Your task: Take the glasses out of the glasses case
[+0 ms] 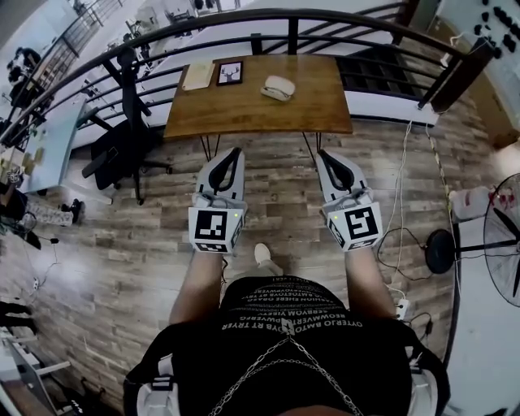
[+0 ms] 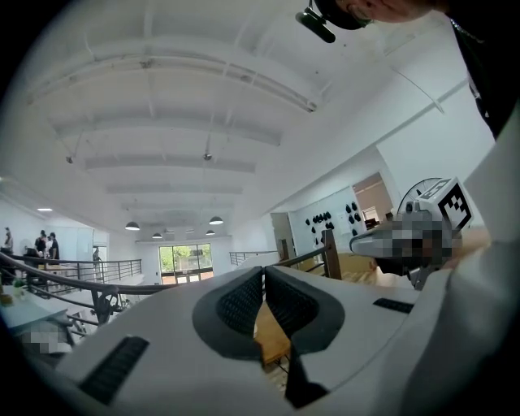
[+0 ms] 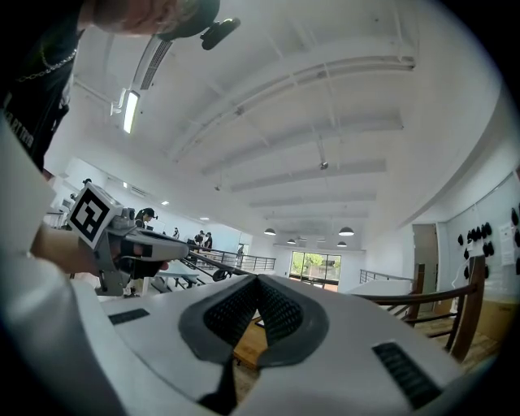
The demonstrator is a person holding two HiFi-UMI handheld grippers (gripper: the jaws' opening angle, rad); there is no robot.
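Below the person, a wood-plank floor (image 1: pixel 284 203) fills most of the head view. A dark curved railing (image 1: pixel 244 18) runs across the top. Just inside it stands a wooden desk (image 1: pixel 244 110) on thin legs. A black office chair (image 1: pixel 122 150) sits off the desk's left end, and a standing fan (image 1: pixel 505 244) is at the far right edge.

The left gripper (image 1: pixel 235 153) and right gripper (image 1: pixel 324 154) are held side by side over the floor. Both are level and point toward the desk's near edge, short of it. Each gripper's own view shows its ribbed pads pressed together with nothing between them, so both are clenched and empty.

The white case (image 1: pixel 278 88) lies on the desk, right of centre toward the far edge, well apart from both grippers. Just to its left is a small dark frame (image 1: pixel 230 72), and beside that, near the far left corner, lies a pale paper (image 1: pixel 197 76).
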